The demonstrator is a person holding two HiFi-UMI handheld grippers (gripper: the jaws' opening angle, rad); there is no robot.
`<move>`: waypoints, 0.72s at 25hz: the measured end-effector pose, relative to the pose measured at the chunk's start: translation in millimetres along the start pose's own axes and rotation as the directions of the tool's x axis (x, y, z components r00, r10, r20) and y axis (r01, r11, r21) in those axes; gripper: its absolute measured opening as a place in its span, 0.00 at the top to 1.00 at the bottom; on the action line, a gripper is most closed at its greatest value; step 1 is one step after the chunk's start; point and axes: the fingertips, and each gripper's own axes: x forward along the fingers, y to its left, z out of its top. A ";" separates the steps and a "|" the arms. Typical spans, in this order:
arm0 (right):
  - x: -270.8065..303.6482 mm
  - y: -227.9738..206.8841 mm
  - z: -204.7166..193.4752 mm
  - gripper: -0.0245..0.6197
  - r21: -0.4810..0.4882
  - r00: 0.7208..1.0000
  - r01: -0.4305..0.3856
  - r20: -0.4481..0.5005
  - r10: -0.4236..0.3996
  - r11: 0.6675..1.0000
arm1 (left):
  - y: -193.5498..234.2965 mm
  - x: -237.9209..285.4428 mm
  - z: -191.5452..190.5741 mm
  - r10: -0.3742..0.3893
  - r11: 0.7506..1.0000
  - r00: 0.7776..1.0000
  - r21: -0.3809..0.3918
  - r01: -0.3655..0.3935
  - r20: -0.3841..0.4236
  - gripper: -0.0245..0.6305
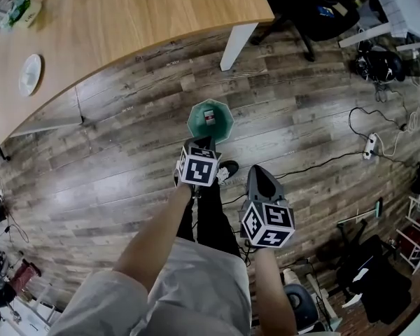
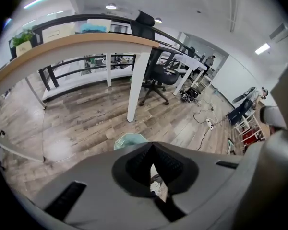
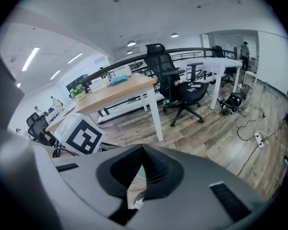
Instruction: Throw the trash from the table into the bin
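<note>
1. Trash piece (image 1: 208,116) lies inside the green bin (image 1: 225,129), a small red-and-white box shape. Its long axis seems to run near to far, but it is too small to tell which end points where.
2. The bin stands on the wood floor (image 1: 126,166), near the white table leg (image 1: 236,44) and just beyond the person's feet.
3. More trash sits on the tabletop (image 1: 140,12), well apart from the bin. A green-and-white crumpled packet (image 1: 19,9) is at the far left corner. A white round disc (image 1: 29,73) lies flat nearer the left edge. Neither shows a clear long axis.
4. The left tongs (image 2: 153,150) are pressed together at the tips, which point down toward the near rim of the bin.
5. The right tongs (image 3: 143,150) are likewise closed tip to tip and hang to the right of the left ones, nearer the person.
6. Through the slit below each pair of tips a pale crumpled patch shows, in the left gripper view (image 2: 157,188) and in the right (image 3: 137,204). I cannot tell what it is.
7. In the head view the marker cubes cover the tips of both tongs. A black-and-white shoe (image 1: 227,170) is partly hidden behind the left one.
</note>
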 end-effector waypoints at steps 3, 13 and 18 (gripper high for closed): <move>-2.9 -2.2 -6.6 0.92 0.000 1.000 0.001 -0.014 -0.001 1.000 | -3.2 -5.0 -0.3 -0.003 1.000 1.000 -0.027 0.004 0.019 0.94; 14.4 -1.7 27.3 0.92 -0.024 0.999 -0.043 0.027 0.043 0.999 | 4.7 -40.8 44.7 0.082 0.996 0.991 -0.050 -0.077 0.105 0.94; 35.9 19.4 92.3 0.92 -0.084 0.992 -0.085 0.086 0.092 0.993 | 13.4 -76.2 90.5 0.122 0.992 0.973 -0.042 -0.115 0.198 0.94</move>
